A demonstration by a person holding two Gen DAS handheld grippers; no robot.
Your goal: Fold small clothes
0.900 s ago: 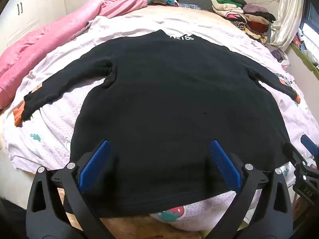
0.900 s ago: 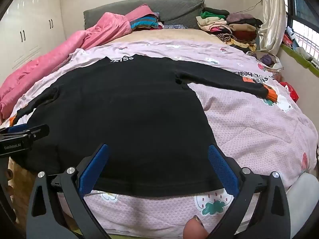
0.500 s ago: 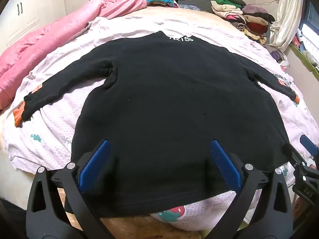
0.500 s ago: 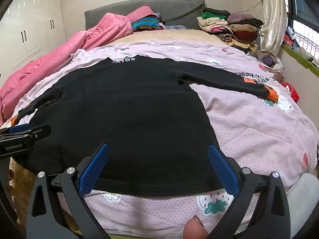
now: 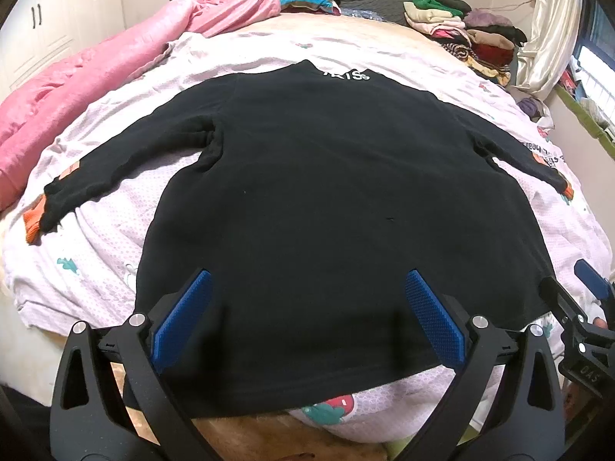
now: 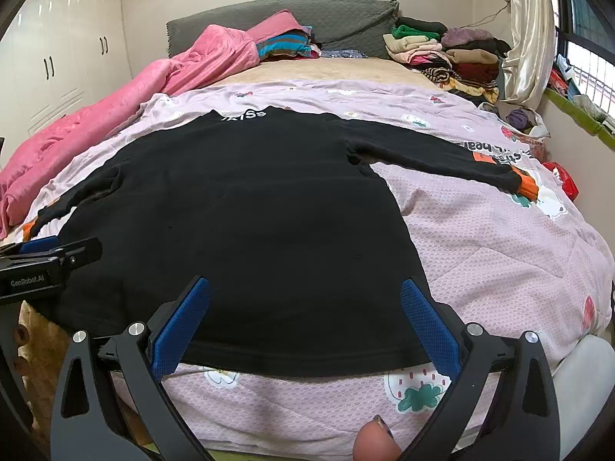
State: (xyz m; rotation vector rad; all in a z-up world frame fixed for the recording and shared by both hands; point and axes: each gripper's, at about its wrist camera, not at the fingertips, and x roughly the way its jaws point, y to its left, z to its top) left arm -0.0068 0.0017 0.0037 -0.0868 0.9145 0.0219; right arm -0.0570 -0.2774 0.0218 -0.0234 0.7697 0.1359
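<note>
Black fabric fills the middle of both views: a long-sleeved sweater [image 5: 326, 199] lies flat and spread out on a pale lilac quilt [image 5: 96, 269] printed with strawberries and small figures, its hem toward the cameras and its neckline, marked with white lettering, toward the far end of the bed. Both sleeves stretch out sideways, each ending in an orange cuff; the cuff on the left of the left wrist view [image 5: 32, 223] rests near the quilt's edge, and the other shows in the right wrist view [image 6: 526, 186]. The left gripper [image 5: 303, 322] hangs above the hem with its 2 blue-padded fingers spread wide, nothing between them but the cloth below, and whether the pads touch it cannot be told. The right gripper [image 6: 303, 322] is likewise wide open over the hem's right-hand part, holding nothing; a fingertip [image 6: 374, 441] of the person shows at the bottom edge of its view. Each gripper appears at the margin of the other's view. A crumpled pink blanket [image 6: 115, 115] runs along the left side of the bed, a grey headboard cushion [image 6: 338, 23] stands at the far end, and stacks of folded clothes [image 6: 442, 53] sit at the far right beside a curtain [image 6: 530, 38]. White wardrobe doors [image 6: 65, 50] stand on the left.
</note>
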